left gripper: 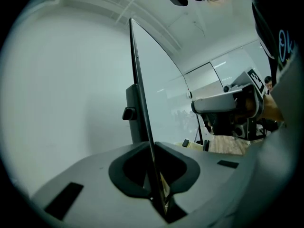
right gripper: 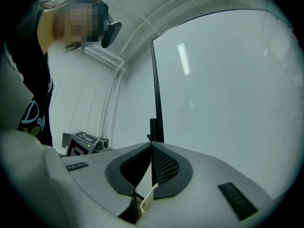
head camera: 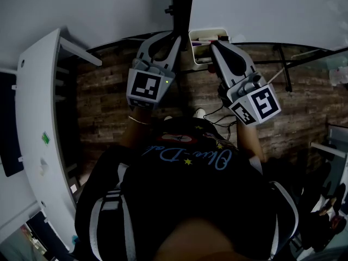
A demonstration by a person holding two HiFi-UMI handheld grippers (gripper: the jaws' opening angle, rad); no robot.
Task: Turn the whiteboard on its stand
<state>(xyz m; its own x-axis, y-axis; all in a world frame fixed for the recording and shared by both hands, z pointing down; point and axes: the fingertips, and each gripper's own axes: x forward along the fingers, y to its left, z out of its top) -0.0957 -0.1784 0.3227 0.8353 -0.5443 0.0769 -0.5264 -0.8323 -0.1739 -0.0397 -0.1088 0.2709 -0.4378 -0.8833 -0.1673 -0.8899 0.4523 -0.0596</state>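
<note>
The whiteboard (left gripper: 71, 103) was seen standing upright on its stand, edge-on to the person, with its thin dark side edge running vertically through both gripper views. The left gripper (left gripper: 153, 144) was pressed together on that edge, the pads pinching the board's rim, with the board face spread to the left of the jaws. The right gripper (right gripper: 151, 145) was likewise clamped on the edge, and there the board face was seen to the right. A dark stand post (left gripper: 132, 113) with a small knob was seen just behind the gripped edge.

In the head view both grippers were held level and angled toward each other. A black-and-white square marker was carried on each gripper's cube, and a small green light was lit on the left one. A white tray (head camera: 209, 32) holding markers was seen just beside the right gripper's tip, over the wood-patterned floor (head camera: 109, 102). Pale cursive lettering with small stars was printed across the person's black shirt (head camera: 185, 162), but it could not be read with certainty.
</note>
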